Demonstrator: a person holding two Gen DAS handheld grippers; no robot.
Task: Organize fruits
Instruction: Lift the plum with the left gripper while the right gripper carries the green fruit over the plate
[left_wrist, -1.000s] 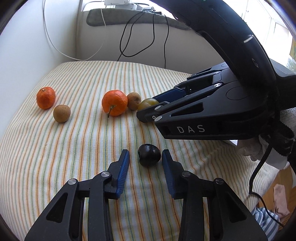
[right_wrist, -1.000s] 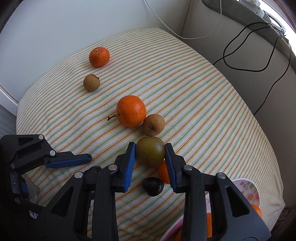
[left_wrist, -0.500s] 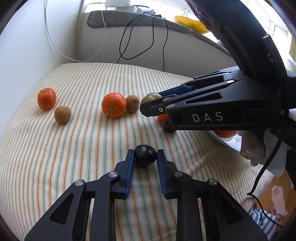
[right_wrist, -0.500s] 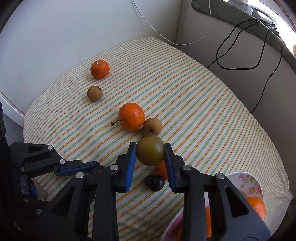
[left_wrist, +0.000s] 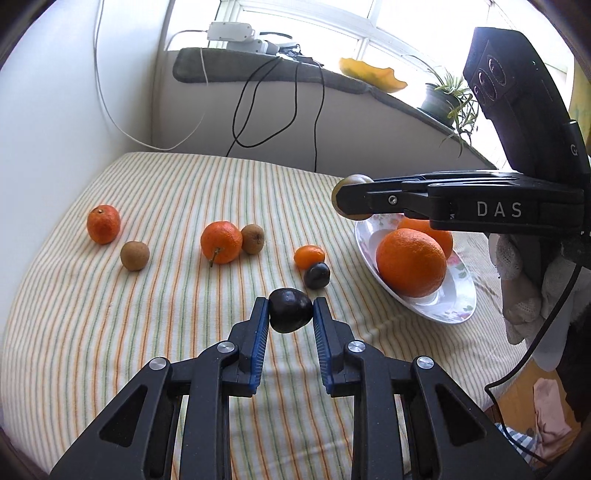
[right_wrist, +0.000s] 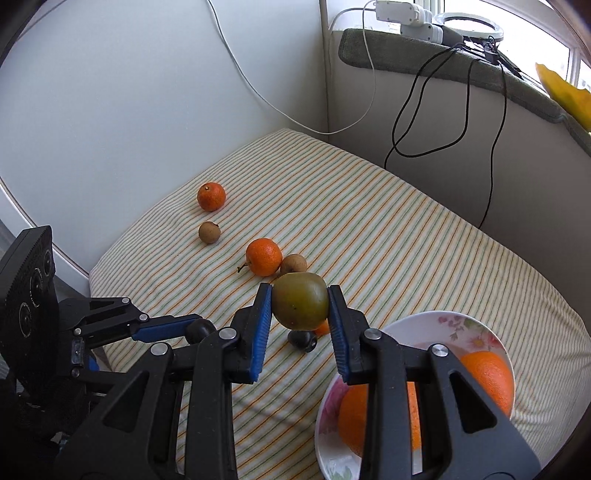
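A bench covered in a cloth striped green, orange and cream carries scattered fruit: a small orange mandarin near the far left edge with a round brown longan just beside it. Nearer the middle, a stemmed orange mandarin touches a second brown longan. To the right, a tiny orange kumquat touches a dark round plum, near a white floral plate holding two large oranges.

Two close wrist views along tongs, sharing the striped cloth.

A home: striped tablecloth, windowsill potted plant.
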